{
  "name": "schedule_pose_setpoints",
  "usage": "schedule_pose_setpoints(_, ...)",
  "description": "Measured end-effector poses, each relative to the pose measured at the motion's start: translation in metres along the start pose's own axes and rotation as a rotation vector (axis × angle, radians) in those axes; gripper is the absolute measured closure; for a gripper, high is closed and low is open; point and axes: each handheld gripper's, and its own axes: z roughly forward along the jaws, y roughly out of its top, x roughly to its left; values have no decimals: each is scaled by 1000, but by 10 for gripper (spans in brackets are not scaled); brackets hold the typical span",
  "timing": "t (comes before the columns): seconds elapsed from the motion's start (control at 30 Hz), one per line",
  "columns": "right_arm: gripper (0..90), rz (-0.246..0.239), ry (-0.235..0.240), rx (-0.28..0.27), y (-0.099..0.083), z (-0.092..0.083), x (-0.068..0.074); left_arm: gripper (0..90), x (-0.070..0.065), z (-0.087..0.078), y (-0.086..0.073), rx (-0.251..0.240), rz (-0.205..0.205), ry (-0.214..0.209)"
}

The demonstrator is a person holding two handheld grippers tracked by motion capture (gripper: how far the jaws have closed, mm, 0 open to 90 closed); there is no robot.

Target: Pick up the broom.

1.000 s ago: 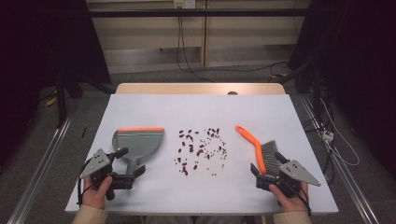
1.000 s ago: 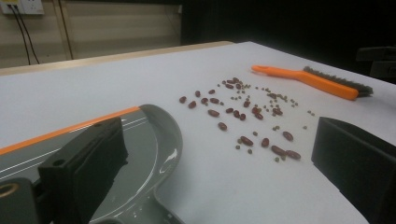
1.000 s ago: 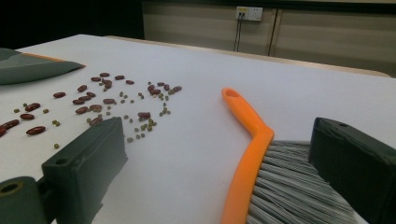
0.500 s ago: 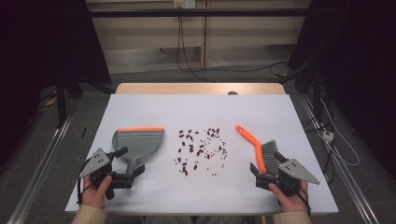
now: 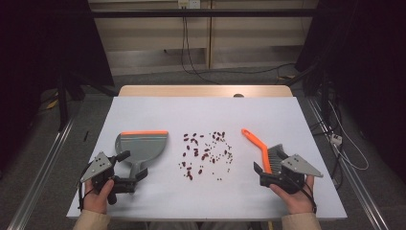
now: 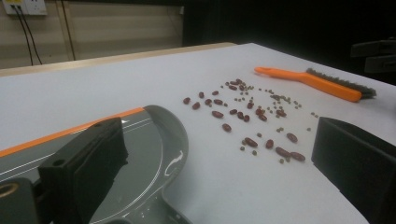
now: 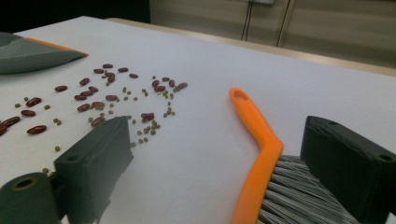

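Reaching low at the table's near edge, both your grippers stand wide open and hold nothing. Your right gripper (image 5: 269, 168) straddles the brush (image 5: 265, 151): in the right gripper view the orange handle (image 7: 256, 140) runs up between the jaws, bristles at its near end, long axis toward 11 o'clock. Your left gripper (image 5: 131, 167) sits at the dustpan (image 5: 141, 146) handle, pan mouth and orange lip pointing to 12 o'clock. Beans (image 5: 205, 153) lie scattered between pan and brush, at 2 o'clock from your left gripper and 10 o'clock from your right. Brush is the right hand's, pan the left's. Against the earlier frames both grippers have crept slightly forward onto their tools; pan, brush and beans have not shifted.
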Motion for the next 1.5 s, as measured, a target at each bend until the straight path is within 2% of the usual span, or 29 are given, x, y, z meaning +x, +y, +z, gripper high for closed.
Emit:
schedule_pose_setpoints(0.1, 104, 42, 31, 55, 5, 7, -3, 28, 0, 0, 0, 0, -4, 1)
schedule_pose_setpoints(0.2, 120, 81, 42, 96, 10, 16, -9, 28, 1, 0, -1, -5, -11, 0)
schedule_pose_setpoints(0.23, 120, 81, 42, 96, 10, 16, -9, 28, 1, 0, -1, -5, -11, 0)
schedule_pose_setpoints(0.27, 142, 102, 39, 118, 13, 24, -14, 28, 1, -1, -1, -6, -16, 2)
schedule_pose_setpoints(0.33, 199, 110, 37, 134, 17, 30, -19, 28, 1, -1, 0, -6, -16, 3)
schedule_pose_setpoints(0.37, 199, 110, 37, 134, 17, 30, -19, 28, 1, -1, 0, -6, -16, 3)
schedule_pose_setpoints(0.4, 253, 113, 39, 159, 22, 36, -23, 28, 2, -2, 0, -9, -17, 7)
schedule_pose_setpoints(0.47, 306, 108, 29, 186, 26, 42, -28, 28, 2, -2, 0, -6, -12, 7)
schedule_pose_setpoints(0.57, 348, 109, 22, 212, 30, 48, -33, 28, 2, -2, 0, -7, -12, 5)
schedule_pose_setpoints(0.63, 462, 117, 21, 263, 33, 56, -40, 29, 2, -2, 0, -6, -13, 4)
schedule_pose_setpoints(0.67, 462, 115, 20, 290, 33, 59, -44, 28, 2, -2, 0, -6, -13, 4)
schedule_pose_setpoints(0.7, 462, 115, 20, 290, 33, 59, -44, 28, 1, -2, -1, -9, -17, 3)
schedule_pose_setpoints(0.73, 481, 116, -6, 313, 32, 64, -50, 28, 2, -1, -1, -8, -12, 0)
schedule_pose_setpoints(0.77, 481, 116, -6, 313, 32, 64, -50, 28, 2, -1, -1, -6, -14, -3)
schedule_pose_setpoints(0.8, 481, 133, -13, 344, 31, 70, -56, 28, 2, -1, -1, -6, -13, -3)
schedule_pose_setpoints(0.83, 481, 133, -13, 344, 31, 70, -56, 28, 2, -1, -1, -6, -13, -3)
schedule_pose_setpoints(0.87, 490, 151, -25, 363, 31, 74, -59, 28, 1, -1, -1, -8, -23, 2)
schedule_pose_setpoints(0.9, 497, 148, -36, 382, 30, 77, -60, 28, 1, -1, -1, -8, -23, 2)
schedule_pose_setpoints(1.03, 533, 155, -46, 425, 30, 81, -61, 29, 3, -1, -1, -2, -13, -4)
schedule_pose_setpoints(1.07, 545, 179, -41, 477, 29, 84, -62, 29, 3, -1, -1, 2, -11, -3)
schedule_pose_setpoints(1.1, 552, 184, -42, 489, 29, 85, -61, 28, 3, -1, -1, 0, -13, -5)
schedule_pose_setpoints(1.43, 620, 158, -41, 555, 29, 95, -59, 28, 3, 0, -2, 6, -7, -6)
schedule_pose_setpoints(1.5, 628, 157, -44, 564, 29, 96, -59, 28, 2, 0, -2, 3, -16, -5)
